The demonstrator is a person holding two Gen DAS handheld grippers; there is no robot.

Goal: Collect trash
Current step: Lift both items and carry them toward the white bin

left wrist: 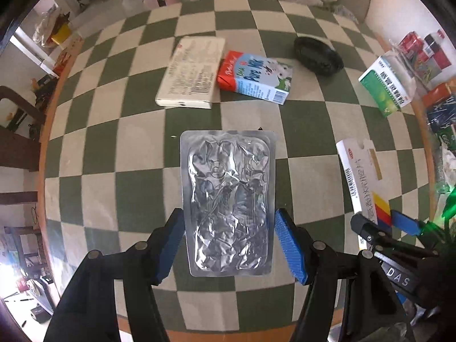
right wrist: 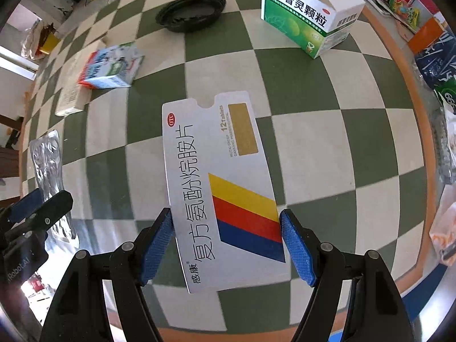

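A crumpled silver foil blister pack (left wrist: 228, 199) lies between the blue pads of my left gripper (left wrist: 228, 242), which is shut on its edges. It also shows in the right wrist view (right wrist: 48, 165). A flattened white medicine box (right wrist: 219, 188) with yellow, red and blue stripes sits between the pads of my right gripper (right wrist: 226, 245), which is shut on its sides. That box also shows at the right of the left wrist view (left wrist: 362, 176), with the right gripper's fingers (left wrist: 404, 225) on it.
On the green-and-white checkered table (left wrist: 136, 148) lie a white flat box (left wrist: 193, 71), a milk carton (left wrist: 256, 77), a black plastic lid (right wrist: 191, 12) and a green medicine box (right wrist: 307, 20). Assorted packages crowd the table's right edge (right wrist: 427, 57).
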